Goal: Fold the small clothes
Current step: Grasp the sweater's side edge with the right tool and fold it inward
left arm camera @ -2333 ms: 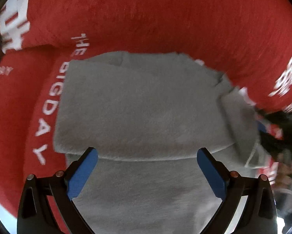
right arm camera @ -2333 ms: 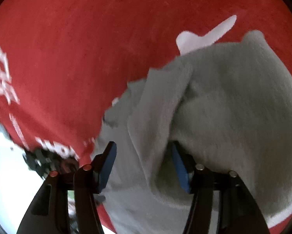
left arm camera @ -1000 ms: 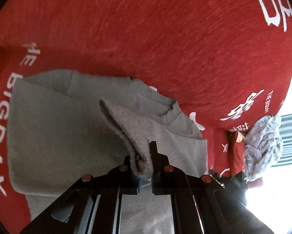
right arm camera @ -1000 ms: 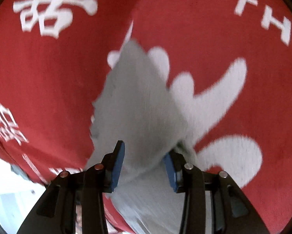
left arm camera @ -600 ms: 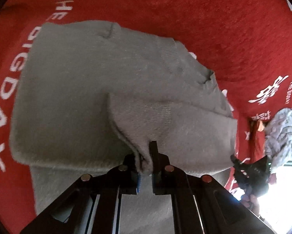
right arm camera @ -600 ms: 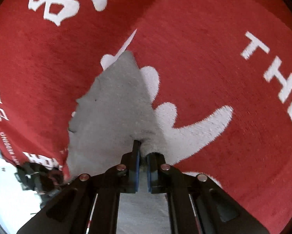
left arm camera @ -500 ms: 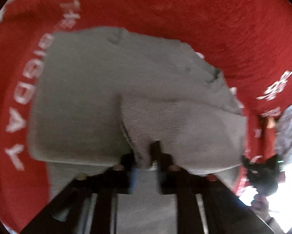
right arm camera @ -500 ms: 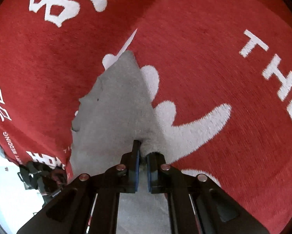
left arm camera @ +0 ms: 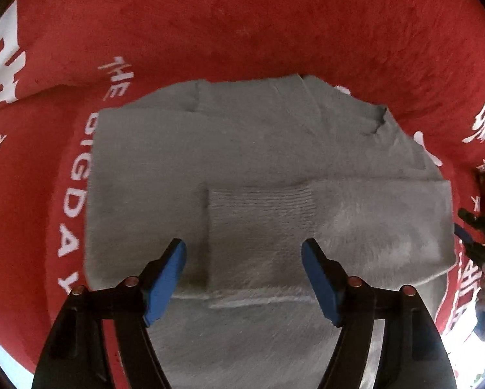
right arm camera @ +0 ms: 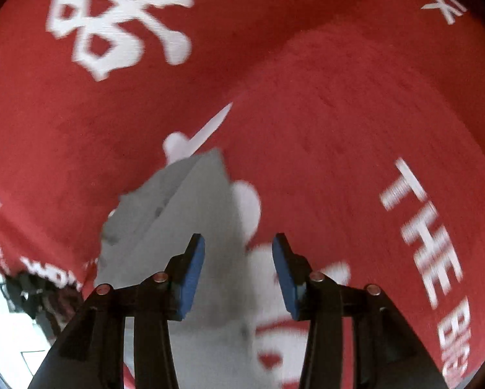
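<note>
While the left gripper (left arm camera: pixel 244 278) spreads wide above the grey sweater (left arm camera: pixel 258 175), its sleeve folded across | right gripper (right arm camera: pixel 239 272) likewise parted, seeing only a sweater edge | red printed cloth (left arm camera: pixel 242 32) beneath

White lettering is showing on the red cloth (left arm camera: pixel 242 48): in the left wrist view, "THE BIGDAY" is running down its left side beside the grey garment (left arm camera: pixel 242 168), with "DAY" appearing again at the far left edge. In the right wrist view, "THE" is reading clearly at right, and a large Chinese character is sitting at upper left. Smaller print at the edges is staying illegible.
</note>
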### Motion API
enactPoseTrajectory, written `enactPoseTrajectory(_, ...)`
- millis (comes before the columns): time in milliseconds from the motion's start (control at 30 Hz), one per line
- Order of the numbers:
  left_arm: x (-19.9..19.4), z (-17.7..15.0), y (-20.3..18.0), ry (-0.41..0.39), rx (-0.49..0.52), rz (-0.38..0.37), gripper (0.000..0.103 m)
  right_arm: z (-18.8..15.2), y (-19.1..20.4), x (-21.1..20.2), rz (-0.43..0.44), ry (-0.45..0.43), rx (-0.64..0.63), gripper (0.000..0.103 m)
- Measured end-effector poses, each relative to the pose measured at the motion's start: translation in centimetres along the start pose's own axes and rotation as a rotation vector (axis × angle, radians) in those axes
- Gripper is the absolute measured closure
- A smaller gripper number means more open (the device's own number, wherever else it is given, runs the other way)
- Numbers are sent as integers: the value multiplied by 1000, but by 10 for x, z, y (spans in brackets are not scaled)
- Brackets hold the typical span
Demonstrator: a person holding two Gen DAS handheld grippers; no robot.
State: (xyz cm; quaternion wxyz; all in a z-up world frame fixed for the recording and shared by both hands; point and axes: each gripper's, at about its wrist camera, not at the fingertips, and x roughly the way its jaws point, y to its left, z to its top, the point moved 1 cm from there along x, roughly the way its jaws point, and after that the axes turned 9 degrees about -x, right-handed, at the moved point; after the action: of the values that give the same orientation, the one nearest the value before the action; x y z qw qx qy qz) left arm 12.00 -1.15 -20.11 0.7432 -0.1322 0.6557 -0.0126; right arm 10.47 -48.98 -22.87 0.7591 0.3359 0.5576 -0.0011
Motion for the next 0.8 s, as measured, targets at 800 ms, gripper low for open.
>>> enactPoseTrajectory(800, -31, -5, -15, -84, 132, 80, 30, -26, 54, -15, -147, 58, -309, 93)
